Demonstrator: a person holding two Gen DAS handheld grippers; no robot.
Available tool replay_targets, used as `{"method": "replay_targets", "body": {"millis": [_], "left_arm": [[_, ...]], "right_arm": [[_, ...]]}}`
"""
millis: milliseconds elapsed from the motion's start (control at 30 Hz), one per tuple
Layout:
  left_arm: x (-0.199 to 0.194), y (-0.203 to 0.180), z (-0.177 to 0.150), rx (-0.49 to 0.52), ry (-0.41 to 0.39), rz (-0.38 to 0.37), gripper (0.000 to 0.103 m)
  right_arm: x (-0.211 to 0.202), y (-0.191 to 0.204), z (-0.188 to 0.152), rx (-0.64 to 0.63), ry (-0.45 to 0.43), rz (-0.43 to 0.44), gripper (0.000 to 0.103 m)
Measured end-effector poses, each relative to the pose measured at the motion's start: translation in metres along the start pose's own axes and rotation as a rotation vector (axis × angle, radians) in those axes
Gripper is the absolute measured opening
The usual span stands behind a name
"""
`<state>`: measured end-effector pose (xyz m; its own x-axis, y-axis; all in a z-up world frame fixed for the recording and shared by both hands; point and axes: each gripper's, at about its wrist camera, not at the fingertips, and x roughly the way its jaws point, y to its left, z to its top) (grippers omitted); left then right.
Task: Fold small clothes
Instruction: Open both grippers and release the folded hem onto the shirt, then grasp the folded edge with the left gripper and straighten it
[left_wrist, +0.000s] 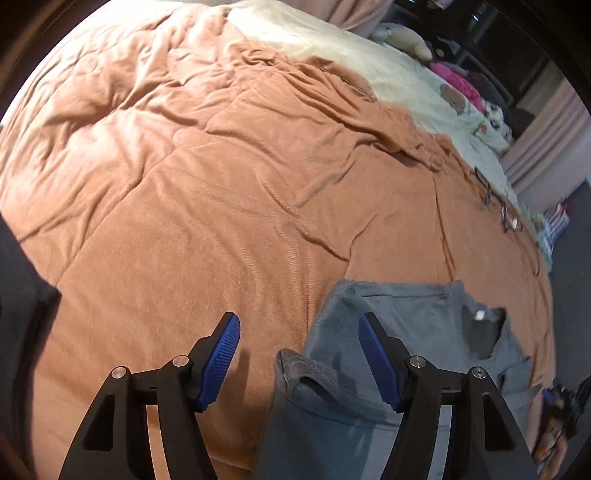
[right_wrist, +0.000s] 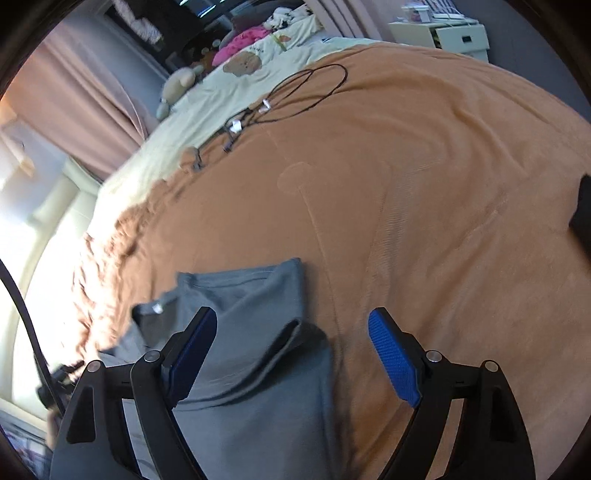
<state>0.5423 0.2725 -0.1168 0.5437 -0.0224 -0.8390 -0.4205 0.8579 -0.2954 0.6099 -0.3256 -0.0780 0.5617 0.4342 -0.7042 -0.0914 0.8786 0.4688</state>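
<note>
Left tongs (left_wrist: 299, 345) hanging wide open over the shirt (left_wrist: 402, 332), holding nothing; blue pads (left_wrist: 221, 354) spread apart, the right pad sitting above the shirt's left edge, the left pad over bare blanket (left_wrist: 207, 177). Right tongs (right_wrist: 291, 350) also gaping wide and gripping nothing, their left pad over the shirt (right_wrist: 251, 332), their right pad over blanket (right_wrist: 424, 192) just beside it.

Grey shirt lying on the orange blanket at the near edge of the bed, partly folded, a sleeve doubled over the body, collar with white tag (left_wrist: 479, 315) showing at its far end.

Beyond the shirt, blanket wrinkling across the bed. Farther out, black cables (right_wrist: 295, 96) looping on the blanket near its far border. Past those, a pale sheet (right_wrist: 207, 110) lying uncovered, with soft toys (right_wrist: 177, 86) and something pink (right_wrist: 240, 42) at the bed's far end. Curtains (right_wrist: 81, 96) hanging behind the bed.
</note>
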Motion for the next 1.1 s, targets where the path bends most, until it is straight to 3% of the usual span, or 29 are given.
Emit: {"method": "replay_targets", "body": {"millis": [133,333,500,567,667,733,800,900,1033,1100], "left_arm": [[0.010,-0.009,-0.001,0.088,0.003,-0.005,0.068],[0.030,-0.027,0.001,0.210,0.023,0.024,0.062],[0.050,-0.030,0.005,0.226,0.059,0.049,0.025],[0.053,-0.027,0.007,0.216,0.052,0.045,0.021],[0.055,-0.022,0.010,0.196,0.042,0.034,0.006],[0.055,-0.020,0.011,0.190,0.032,0.041,0.000],[0.055,-0.015,0.013,0.174,0.017,0.061,0.000],[0.053,-0.004,0.018,0.121,0.013,0.026,0.000],[0.045,0.002,0.022,0.077,0.014,-0.029,0.000],[0.041,0.003,0.024,0.058,0.027,-0.083,0.011]], "right_arm": [[0.022,0.011,0.004,-0.059,0.056,-0.014,0.060],[0.044,0.022,0.021,-0.129,0.107,-0.047,0.050],[0.062,0.023,0.031,-0.150,0.127,-0.061,0.040],[0.066,0.021,0.033,-0.152,0.132,-0.072,0.039],[0.071,0.020,0.034,-0.160,0.134,-0.075,0.039],[0.074,0.020,0.035,-0.170,0.133,-0.078,0.032],[0.077,0.020,0.035,-0.170,0.130,-0.083,0.027],[0.078,0.020,0.037,-0.163,0.128,-0.078,0.020],[0.077,0.019,0.036,-0.165,0.131,-0.067,0.020],[0.074,0.017,0.036,-0.155,0.136,-0.049,0.020]]}}
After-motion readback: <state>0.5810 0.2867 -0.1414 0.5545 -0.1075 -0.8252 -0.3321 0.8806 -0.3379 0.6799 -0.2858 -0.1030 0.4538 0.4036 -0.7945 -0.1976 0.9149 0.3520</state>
